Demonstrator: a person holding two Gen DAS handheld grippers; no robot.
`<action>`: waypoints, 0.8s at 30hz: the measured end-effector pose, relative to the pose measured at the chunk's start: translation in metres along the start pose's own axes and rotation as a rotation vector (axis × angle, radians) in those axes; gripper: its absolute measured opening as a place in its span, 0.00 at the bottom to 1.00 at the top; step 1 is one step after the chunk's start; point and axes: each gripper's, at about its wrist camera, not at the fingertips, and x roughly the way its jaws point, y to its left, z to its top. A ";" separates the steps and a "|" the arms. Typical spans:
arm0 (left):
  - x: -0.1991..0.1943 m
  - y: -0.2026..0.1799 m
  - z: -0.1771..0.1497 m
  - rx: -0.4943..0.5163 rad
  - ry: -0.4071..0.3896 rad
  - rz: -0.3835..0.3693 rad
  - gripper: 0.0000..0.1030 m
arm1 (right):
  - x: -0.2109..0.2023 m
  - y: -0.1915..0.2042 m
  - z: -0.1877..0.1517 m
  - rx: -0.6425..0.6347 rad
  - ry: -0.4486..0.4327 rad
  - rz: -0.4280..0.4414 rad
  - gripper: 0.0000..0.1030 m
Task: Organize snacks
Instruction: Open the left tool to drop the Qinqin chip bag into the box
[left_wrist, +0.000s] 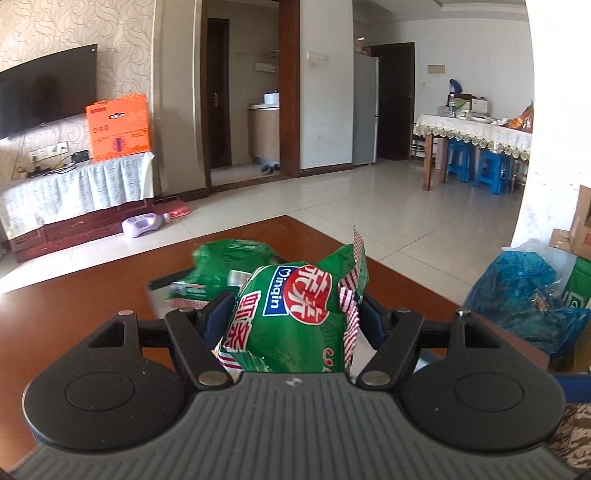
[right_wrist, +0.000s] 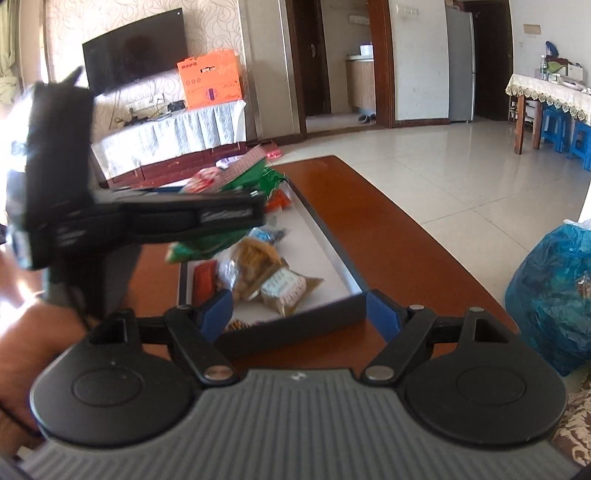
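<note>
- Gripping a green snack packet (left_wrist: 295, 317) between its blue pads, the left claw (left_wrist: 291, 321) appears in the left wrist view with the packet filling the gap and reaching back toward the camera.
- Ahead of the left claw, a second green packet (left_wrist: 225, 266) lies at the far part of the tray (left_wrist: 159, 284); little else of the tray shows here, since the held packet covers it.
- In the right wrist view the right claw (right_wrist: 299, 314) stands wide, nothing between its pads; it hangs over the near wall of the tray (right_wrist: 325, 225), not touching it.
- Only this view reveals the tray's contents: just beyond the right claw lie a brown packet with a white label (right_wrist: 288, 288), a clear bag of golden snacks (right_wrist: 251, 266), a red-orange packet (right_wrist: 205, 280) and, farther off, a small blue-wrapped sweet (right_wrist: 266, 234).
- To the upper left of the right claw, the left claw (right_wrist: 236, 216) shows side-on and blurred, above the tray's far half, green packet (right_wrist: 255, 177) protruding from it.
- A person's hand (right_wrist: 33, 354) shows at the left edge of the right wrist view, under the left tool.
- Both views show the reddish-brown worktop (right_wrist: 388, 240) under the tray, and a blue plastic bag (right_wrist: 554, 291) to the right of the claws.
</note>
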 end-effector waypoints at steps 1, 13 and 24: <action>0.004 -0.005 -0.001 -0.001 0.001 -0.003 0.73 | -0.001 -0.002 -0.002 -0.003 0.005 -0.003 0.79; 0.048 -0.023 -0.026 0.022 0.081 0.082 0.92 | 0.006 -0.020 -0.002 0.026 0.030 -0.017 0.79; 0.023 -0.014 -0.043 0.067 0.106 0.048 0.94 | -0.011 -0.020 -0.002 0.029 0.013 -0.018 0.79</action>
